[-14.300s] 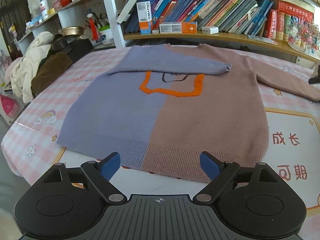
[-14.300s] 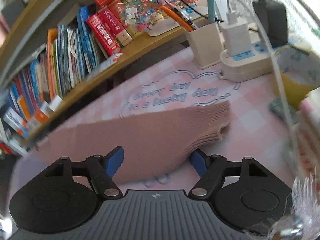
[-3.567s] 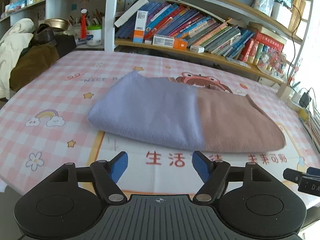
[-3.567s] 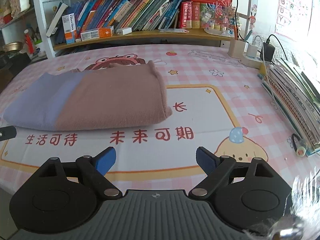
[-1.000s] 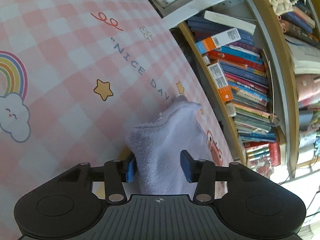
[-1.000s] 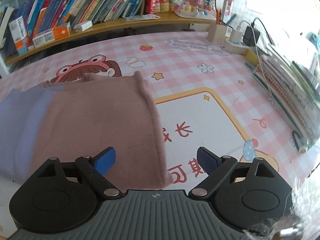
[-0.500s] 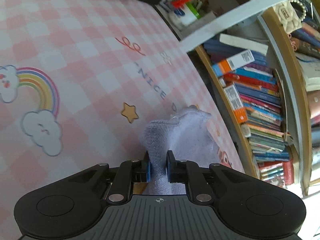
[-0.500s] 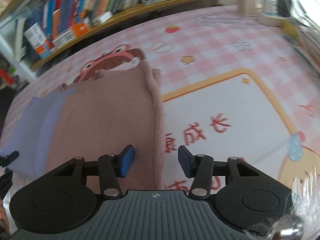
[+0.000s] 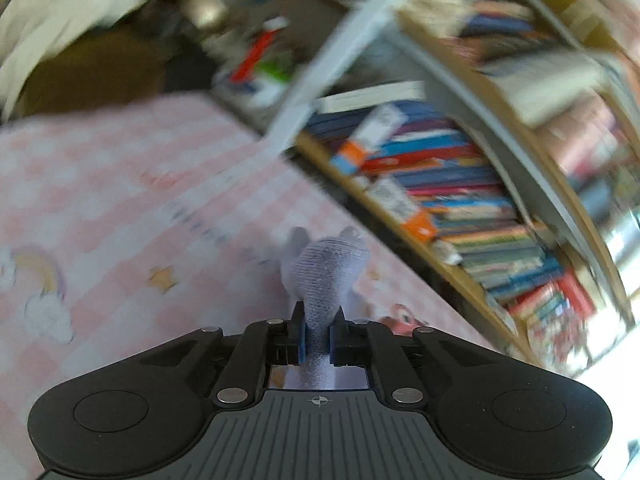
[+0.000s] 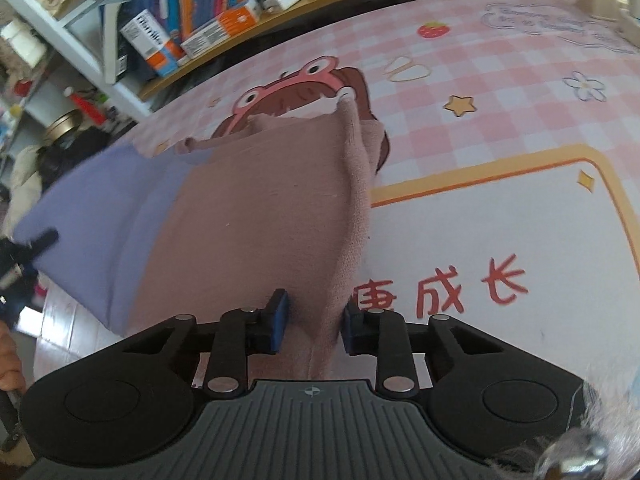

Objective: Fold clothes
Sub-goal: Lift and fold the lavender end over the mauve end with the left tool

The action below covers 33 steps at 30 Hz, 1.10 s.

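Left tongs (image 9: 318,340) are pressed tight on the lavender end of the sweater (image 10: 248,216), pinching a bunched-up nub of knit that sticks up past the blue pads, and the right tongs (image 10: 314,326) are nearly closed around the mauve edge of the same sweater, with a thick fold of fabric sitting between the pads, touching the right one for sure; can't quite tell if the left pad is fully on it. So it's one sweater, two-tone: lavender on one half, dusty pink-brown on the other, folded into a chunky rectangle lying on the tabletop (image 10: 500,208), which has a pink checkered cover with a frog cartoon (image 10: 296,84), stars and red Chinese characters (image 10: 460,288) on it. Its far corner pokes up a bit over the frog. Two tongs in total, one on each end. Behind it all runs a bookshelf (image 10: 224,8) packed with books; the left view is super motion-blurred, so not much detail there.
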Each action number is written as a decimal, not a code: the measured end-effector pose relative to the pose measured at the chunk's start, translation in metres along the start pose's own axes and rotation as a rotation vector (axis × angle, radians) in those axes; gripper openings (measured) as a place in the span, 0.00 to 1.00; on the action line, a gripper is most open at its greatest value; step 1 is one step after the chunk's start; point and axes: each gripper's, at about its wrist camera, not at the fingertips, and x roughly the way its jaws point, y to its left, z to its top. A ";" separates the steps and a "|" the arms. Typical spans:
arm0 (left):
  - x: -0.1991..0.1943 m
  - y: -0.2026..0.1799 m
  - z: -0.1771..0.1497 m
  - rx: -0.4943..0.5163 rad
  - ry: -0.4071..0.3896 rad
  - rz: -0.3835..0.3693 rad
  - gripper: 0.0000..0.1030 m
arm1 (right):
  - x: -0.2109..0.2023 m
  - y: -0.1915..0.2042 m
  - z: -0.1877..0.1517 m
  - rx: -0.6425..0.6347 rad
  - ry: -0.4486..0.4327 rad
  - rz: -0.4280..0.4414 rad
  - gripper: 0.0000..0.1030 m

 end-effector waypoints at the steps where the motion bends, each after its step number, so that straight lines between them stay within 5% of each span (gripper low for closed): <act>1: -0.006 -0.015 -0.003 0.064 -0.009 -0.004 0.08 | 0.001 -0.001 0.001 -0.011 0.004 0.013 0.24; 8: -0.030 -0.126 -0.065 0.567 -0.001 -0.047 0.08 | 0.003 -0.014 0.009 -0.058 0.031 0.106 0.22; 13: -0.004 -0.172 -0.152 0.965 0.180 -0.002 0.15 | 0.005 -0.023 0.013 -0.063 0.056 0.166 0.22; 15: 0.006 -0.176 -0.178 1.083 0.194 0.046 0.16 | 0.005 -0.027 0.016 -0.060 0.069 0.186 0.22; 26: 0.004 -0.173 -0.201 1.120 0.230 -0.001 0.15 | 0.008 -0.033 0.024 -0.066 0.103 0.235 0.22; 31: -0.023 -0.176 -0.173 0.980 0.081 -0.020 0.06 | 0.008 -0.035 0.024 -0.064 0.105 0.249 0.21; 33: -0.034 -0.177 -0.171 0.978 0.080 -0.044 0.06 | 0.009 -0.036 0.024 -0.063 0.105 0.254 0.21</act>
